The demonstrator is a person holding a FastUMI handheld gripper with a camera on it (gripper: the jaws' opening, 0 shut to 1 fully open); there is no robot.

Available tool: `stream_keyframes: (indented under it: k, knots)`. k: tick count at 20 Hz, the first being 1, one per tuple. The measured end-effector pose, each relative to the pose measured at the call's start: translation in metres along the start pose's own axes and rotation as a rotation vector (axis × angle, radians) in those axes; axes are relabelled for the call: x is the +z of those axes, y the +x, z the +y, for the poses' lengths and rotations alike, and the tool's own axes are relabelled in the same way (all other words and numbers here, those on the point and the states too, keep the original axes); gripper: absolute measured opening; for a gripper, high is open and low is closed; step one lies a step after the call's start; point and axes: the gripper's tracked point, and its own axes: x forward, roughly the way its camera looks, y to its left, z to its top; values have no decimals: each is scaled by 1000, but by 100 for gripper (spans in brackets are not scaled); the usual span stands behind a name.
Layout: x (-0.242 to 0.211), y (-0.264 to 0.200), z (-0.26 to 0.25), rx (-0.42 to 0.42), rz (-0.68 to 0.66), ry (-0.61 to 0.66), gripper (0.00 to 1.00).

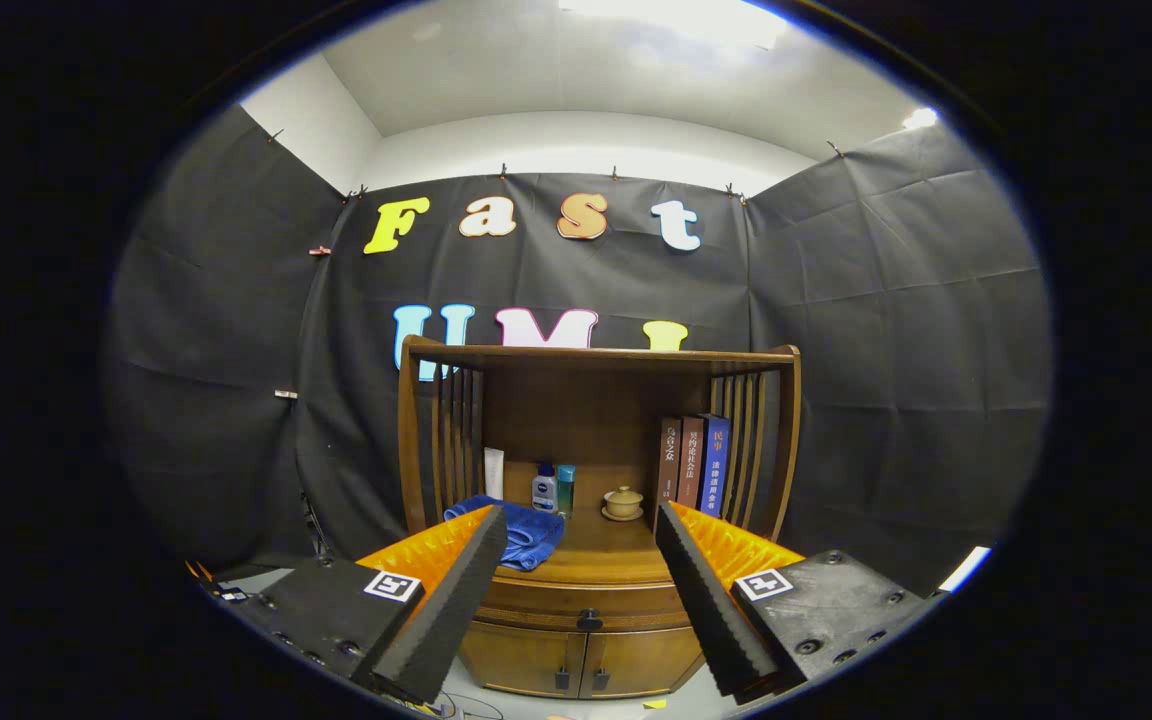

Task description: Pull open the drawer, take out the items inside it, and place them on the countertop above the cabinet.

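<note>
A wooden cabinet (pixel 591 640) with a railed shelf top stands against the booth wall, straight ahead of my fingers. Its drawer (pixel 586 603) sits closed under the countertop (pixel 606 555), with a small dark knob (pixel 588 620) at its middle. My gripper (pixel 581 522) is open, held well back from the cabinet, and nothing lies between its fingers. The knob shows in the gap between the two fingers, lower than their tips. What is inside the drawer is hidden.
On the countertop lie a folded blue towel (pixel 526 535), a white tube (pixel 493 473), two small bottles (pixel 553 489), a lidded tea cup (pixel 623 503) and three upright books (pixel 693 462). Two small doors (pixel 581 662) sit below the drawer. Side rails fence the countertop.
</note>
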Motion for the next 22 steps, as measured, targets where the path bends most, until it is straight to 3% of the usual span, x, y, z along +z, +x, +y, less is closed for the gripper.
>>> stream_keyframes:
  k: [13, 22]
  knots:
    - [-7, -5, -7, -4, 6, -2, 98]
    - [-63, 9, -12, -9, 59, 2, 98]
